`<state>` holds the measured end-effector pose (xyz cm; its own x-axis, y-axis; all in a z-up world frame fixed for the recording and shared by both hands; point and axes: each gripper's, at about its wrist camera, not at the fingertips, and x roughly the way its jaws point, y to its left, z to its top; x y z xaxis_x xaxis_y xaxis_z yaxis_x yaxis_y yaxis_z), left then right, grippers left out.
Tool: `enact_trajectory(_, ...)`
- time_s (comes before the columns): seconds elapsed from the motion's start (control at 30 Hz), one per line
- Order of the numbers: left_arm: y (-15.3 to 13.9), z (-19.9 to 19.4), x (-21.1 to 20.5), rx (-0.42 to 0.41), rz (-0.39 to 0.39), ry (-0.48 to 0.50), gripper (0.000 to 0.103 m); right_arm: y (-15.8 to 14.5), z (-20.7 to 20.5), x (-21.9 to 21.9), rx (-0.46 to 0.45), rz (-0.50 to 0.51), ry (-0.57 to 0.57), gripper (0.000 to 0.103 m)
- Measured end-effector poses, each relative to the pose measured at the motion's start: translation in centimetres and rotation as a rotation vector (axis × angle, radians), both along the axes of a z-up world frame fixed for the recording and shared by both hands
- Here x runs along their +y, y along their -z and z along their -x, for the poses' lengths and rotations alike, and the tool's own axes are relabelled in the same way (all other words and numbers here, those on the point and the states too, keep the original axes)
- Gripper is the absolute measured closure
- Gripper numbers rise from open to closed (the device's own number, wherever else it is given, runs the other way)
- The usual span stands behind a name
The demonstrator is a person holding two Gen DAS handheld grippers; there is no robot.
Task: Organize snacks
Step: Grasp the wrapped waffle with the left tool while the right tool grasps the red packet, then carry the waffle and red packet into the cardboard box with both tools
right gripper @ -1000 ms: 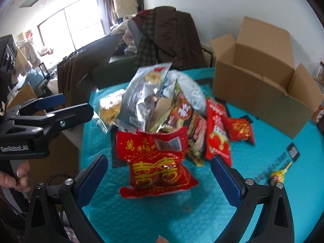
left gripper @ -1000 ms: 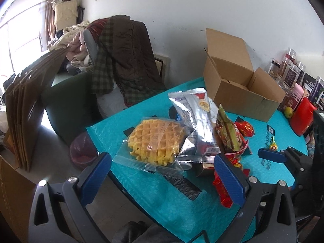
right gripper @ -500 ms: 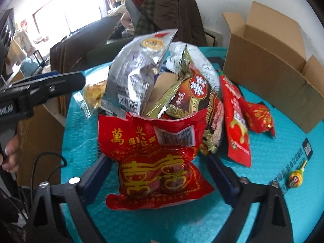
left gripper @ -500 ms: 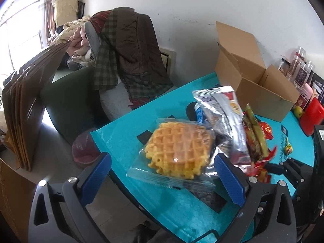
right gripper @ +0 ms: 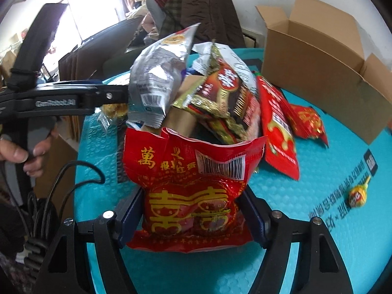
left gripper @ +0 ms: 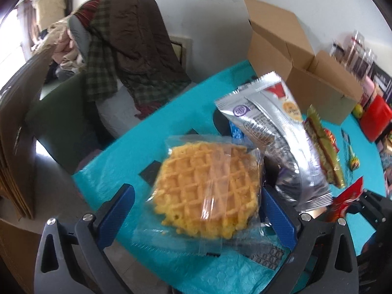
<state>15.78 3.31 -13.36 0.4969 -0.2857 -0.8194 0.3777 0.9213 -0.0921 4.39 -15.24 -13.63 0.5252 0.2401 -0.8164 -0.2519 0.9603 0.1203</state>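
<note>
Left gripper [left gripper: 199, 212] stood open astride the wrapped waffle [left gripper: 208, 187], pads not touching, likely lining up a pick. Right gripper [right gripper: 191, 218] had just been closing; its pads pressed the red packet [right gripper: 191, 188] at the pile's near edge, cardboard box [right gripper: 316, 73] waiting behind.

Teal bubble-wrap-covered table [right gripper: 306, 240]. On it: snack packet heap just ahead of right tongs; open cardboard box [right gripper: 318, 73] far right behind heap; lollipop [right gripper: 357, 196] right of tongs; wrapped waffle [left gripper: 208, 186] between left tongs' fingers.
</note>
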Motion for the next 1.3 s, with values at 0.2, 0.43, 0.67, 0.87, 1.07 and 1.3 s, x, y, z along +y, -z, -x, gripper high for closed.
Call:
enact_trajectory(0.2,0.6,-1.2,-0.4,0.058,0.074,0.041,0.000,-0.1,0.1,-1.1,0.008,-0.012,0.013,0.029)
enact_trajectory(0.43,0.6,-1.1,-0.7,0.065,0.057,0.058,0.000,0.0,0.1,-1.0,0.000,-0.013,0.015,0.028)
enact_trajectory(0.67,0.4,-0.4,0.1,0.056,0.124,0.070,0.018,0.0,0.1,-1.1,-0.008,-0.014,0.020,0.028)
enact_trajectory(0.87,-0.1,0.2,0.1,0.028,0.110,0.048,0.023,0.0,0.2,-0.9,-0.006,-0.017,0.029,0.028)
enact_trajectory(1.07,-0.9,1.5,0.8,0.001,0.113,0.026,0.024,-0.5,0.6,-1.4,-0.004,-0.040,0.053,0.028)
enact_trajectory(1.3,-3.0,4.0,1.8,-0.049,0.142,0.006,0.024,-1.5,1.7,-1.5,-0.043,-0.048,0.059,0.029)
